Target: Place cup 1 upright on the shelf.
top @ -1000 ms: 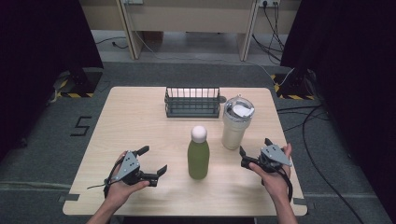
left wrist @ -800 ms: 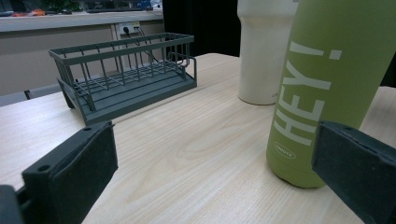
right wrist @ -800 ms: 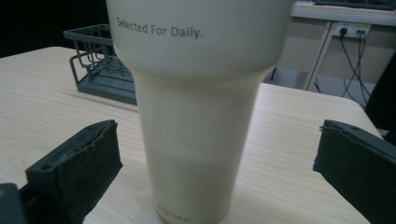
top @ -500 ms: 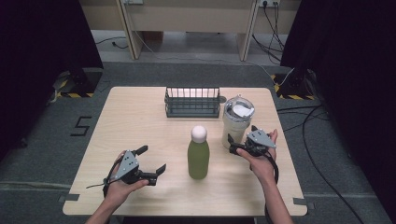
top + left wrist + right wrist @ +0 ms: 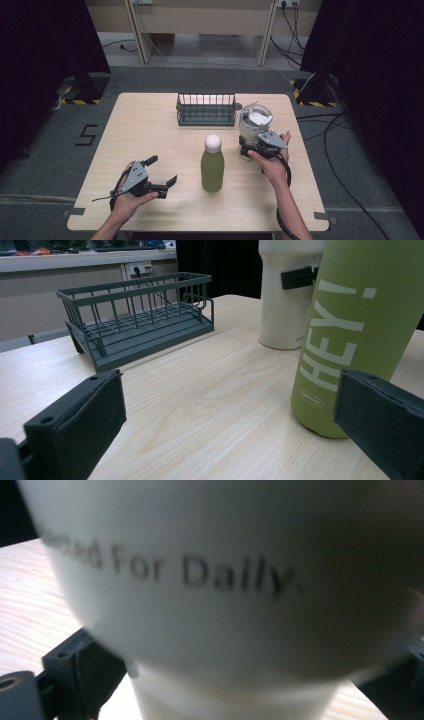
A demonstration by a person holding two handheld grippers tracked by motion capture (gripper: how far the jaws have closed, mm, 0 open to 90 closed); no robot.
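The white tumbler (image 5: pixel 254 129) stands upright on the wooden table (image 5: pixel 150 130), its long axis vertical and its clear lid facing up, at the far right of the tabletop, just right of the dark wire rack (image 5: pixel 205 109). In the right gripper view its wall carries blurred dark lettering of which "For Daily." can be read; the word before it is too soft to make out. The narrower foot of the cup shows below the wider body.

The right gripper (image 5: pixel 248 148) reaches in from the near right side and brackets the tumbler's lower part. Its jaws have just been closing, with the tumbler between them. In the right gripper view the black pads (image 5: pixel 85 665) sit close on either side of the narrow foot, but whether they press on the wall cannot be told.

The green bottle (image 5: pixel 212 164) stands upright near the table's middle, its white round cap on top, to the near left of the tumbler and apart from it. In the left gripper view its side reads "HEY!" in large white letters running up the body, with a small oval logo below that is too small to read.

The left gripper (image 5: pixel 165 173) rests at the near left in the person's hand, jaws spread wide with nothing between them, pointing toward the bottle.
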